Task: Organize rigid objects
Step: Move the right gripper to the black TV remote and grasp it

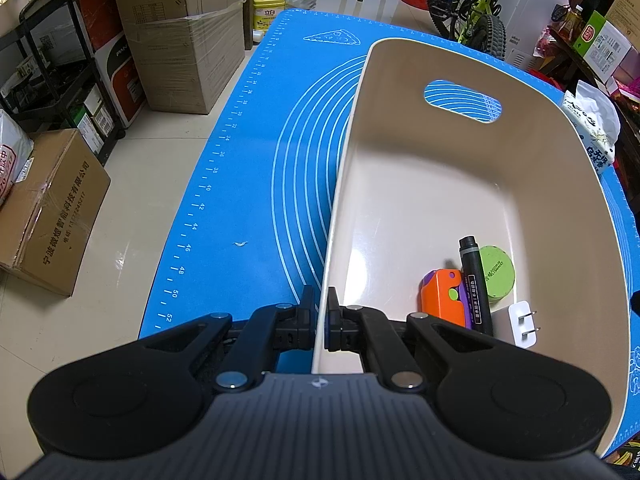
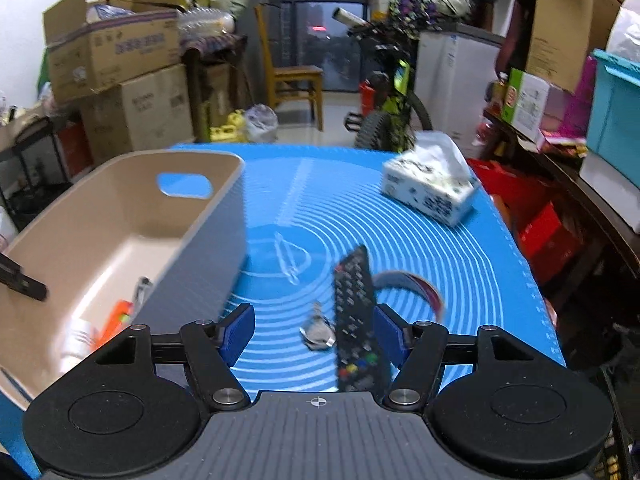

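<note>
Bin (image 1: 420, 184) sits on desk mat, steadied: left tongs (image 1: 323, 308) pinch its near rim so it cannot slide. Right tongs (image 2: 315, 330) spread wide, empty, over remote (image 2: 354, 312) lying just beside bin, likely next pick.

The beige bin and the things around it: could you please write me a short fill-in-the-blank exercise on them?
1. The left gripper is shut on the ____ of the beige bin.
2. The black remote control lies on the ____ mat.
3. Beside the black marker in the bin lies an ____ toy.

Missing: wall; blue; orange
</note>
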`<act>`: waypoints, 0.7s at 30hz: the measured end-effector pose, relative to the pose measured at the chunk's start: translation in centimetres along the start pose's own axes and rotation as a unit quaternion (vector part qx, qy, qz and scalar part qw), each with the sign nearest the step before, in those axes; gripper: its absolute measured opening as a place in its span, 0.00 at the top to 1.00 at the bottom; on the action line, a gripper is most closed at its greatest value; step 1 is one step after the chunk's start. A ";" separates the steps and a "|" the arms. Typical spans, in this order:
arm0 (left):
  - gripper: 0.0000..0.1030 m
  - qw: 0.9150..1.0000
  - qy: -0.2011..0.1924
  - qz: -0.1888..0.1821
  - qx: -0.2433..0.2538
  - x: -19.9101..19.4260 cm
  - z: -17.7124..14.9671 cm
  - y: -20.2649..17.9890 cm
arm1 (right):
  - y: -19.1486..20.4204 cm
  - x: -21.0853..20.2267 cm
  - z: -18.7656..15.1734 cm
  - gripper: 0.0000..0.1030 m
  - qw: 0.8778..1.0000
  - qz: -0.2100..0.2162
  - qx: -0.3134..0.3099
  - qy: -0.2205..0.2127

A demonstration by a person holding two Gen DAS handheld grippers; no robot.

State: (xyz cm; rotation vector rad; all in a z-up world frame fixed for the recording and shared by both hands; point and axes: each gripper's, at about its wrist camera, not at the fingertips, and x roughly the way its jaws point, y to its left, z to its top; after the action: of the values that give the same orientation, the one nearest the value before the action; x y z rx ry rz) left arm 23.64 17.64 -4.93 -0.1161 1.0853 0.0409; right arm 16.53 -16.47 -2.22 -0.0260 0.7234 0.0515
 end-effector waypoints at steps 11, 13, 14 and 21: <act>0.95 1.000 0.000 0.000 0.000 0.0 0.0 0.0 | -2.0 4.6 -1.2 0.30 0.999 -0.021 -0.002 0.034; 0.95 1.000 0.000 0.000 0.000 0.0 0.0 0.0 | -2.5 5.6 -1.1 0.30 0.999 -0.022 0.004 0.038; 0.95 1.000 0.000 0.000 0.000 0.0 0.0 0.0 | -2.8 6.2 -1.1 0.30 0.999 -0.022 0.009 0.039; 0.95 1.000 0.000 0.001 0.001 0.0 0.0 -0.1 | -3.6 8.1 -0.9 0.40 0.999 0.000 0.027 0.036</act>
State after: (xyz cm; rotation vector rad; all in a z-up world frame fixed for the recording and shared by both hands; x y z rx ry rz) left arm 23.61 17.56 -4.93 -0.1125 1.0848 0.0420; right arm 22.26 -19.75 -8.24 0.0249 0.7972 0.0314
